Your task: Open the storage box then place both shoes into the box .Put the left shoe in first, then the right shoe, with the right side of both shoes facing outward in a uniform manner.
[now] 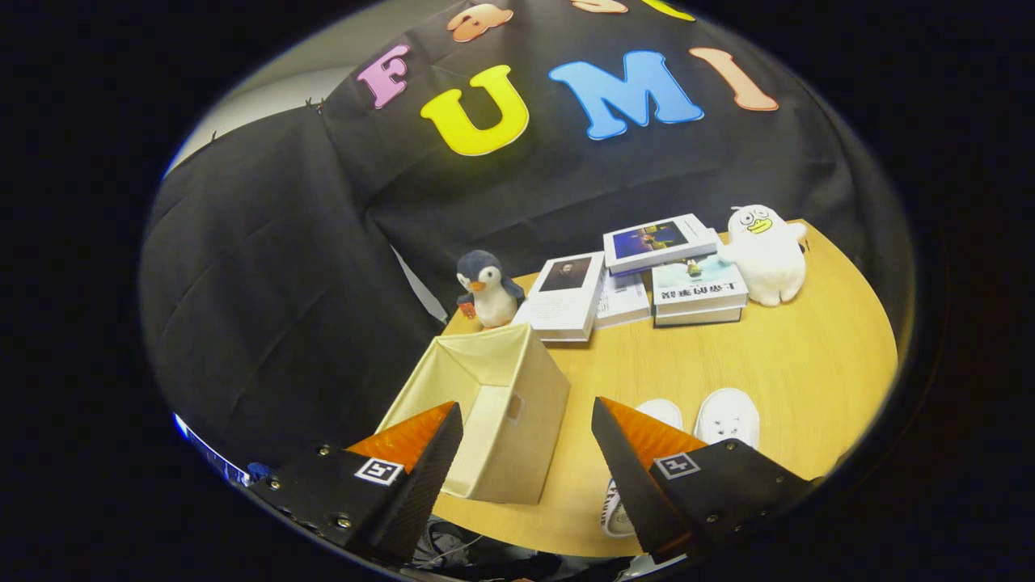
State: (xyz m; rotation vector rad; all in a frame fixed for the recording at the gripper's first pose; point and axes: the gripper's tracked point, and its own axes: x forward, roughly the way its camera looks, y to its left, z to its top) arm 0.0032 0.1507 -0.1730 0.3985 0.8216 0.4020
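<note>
1. Two fingers of the claw (525,465) stand wide apart with nothing between them but air, so the claw is open and carrying nothing; it hangs above the near edge of the tabletop (776,364).
2. Just ahead of the fingers sits the storage box (493,404), a cream fabric box whose top is already open and whose inside looks bare, which suggests the opening step is done and the shoes come next.
3. Both white shoes (724,416) lie side by side on the tabletop to the right of the storage box; the one nearer the box is partly hidden behind a finger, so left from right cannot be told.
4. Beyond the storage box, a penguin toy (487,288) stands at its far corner, clear of the working area.
5. Farther right of the box, stacked books (647,275) and a white duck toy (766,253) rest near the wall, probably as clutter.
</note>
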